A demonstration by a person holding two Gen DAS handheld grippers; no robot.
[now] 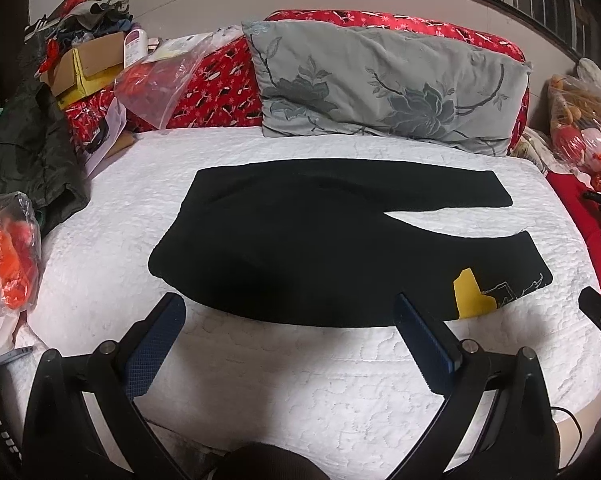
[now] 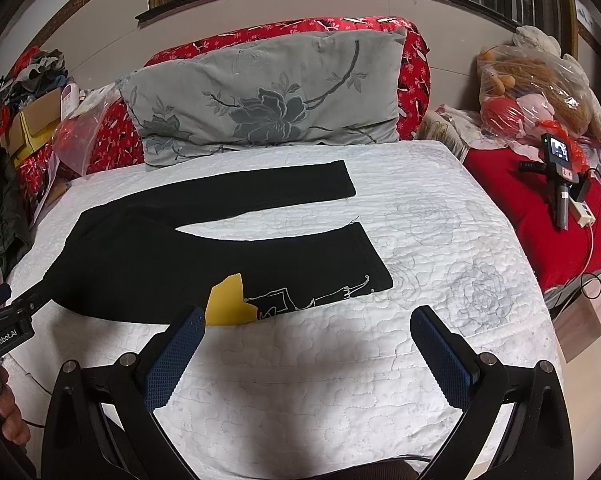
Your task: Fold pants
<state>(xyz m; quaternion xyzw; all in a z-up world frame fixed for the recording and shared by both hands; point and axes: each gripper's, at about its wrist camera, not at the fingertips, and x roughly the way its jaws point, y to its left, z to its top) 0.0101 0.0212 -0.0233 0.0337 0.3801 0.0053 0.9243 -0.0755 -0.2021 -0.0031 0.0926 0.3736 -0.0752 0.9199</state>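
On the white quilted bedspread [image 1: 112, 216] ahead of me lie the black pants [image 1: 300, 248], spread flat with the waist toward my left and the two legs running off to my right, parted in a narrow V. The nearer leg carries a yellow patch [image 2: 228, 300] and a thin white line drawing [image 2: 312, 296] close to its hem; the farther leg is plain black.

My left gripper [image 1: 290, 312] hovers above the bedspread just short of the pants' near edge, its blue-padded fingers [image 1: 156, 344] spread wide with nothing between them. My right gripper [image 2: 308, 324] hangs the same way beside the hem of the nearer leg, jaws wide apart and empty, its left pad close to the yellow patch. From the right wrist view I can see the left gripper's black body at the left edge, with part of a hand [image 2: 8, 412] below it.

Behind the pants a grey pillow with a dark flower print [image 1: 388, 84] leans against a red patterned bolster [image 1: 216, 92]. A clear plastic bag of soft toys [image 2: 540, 88] sits at the far right, and a small camera on a tripod [image 2: 558, 160] stands on a red cloth [image 2: 512, 200] beside the bed.
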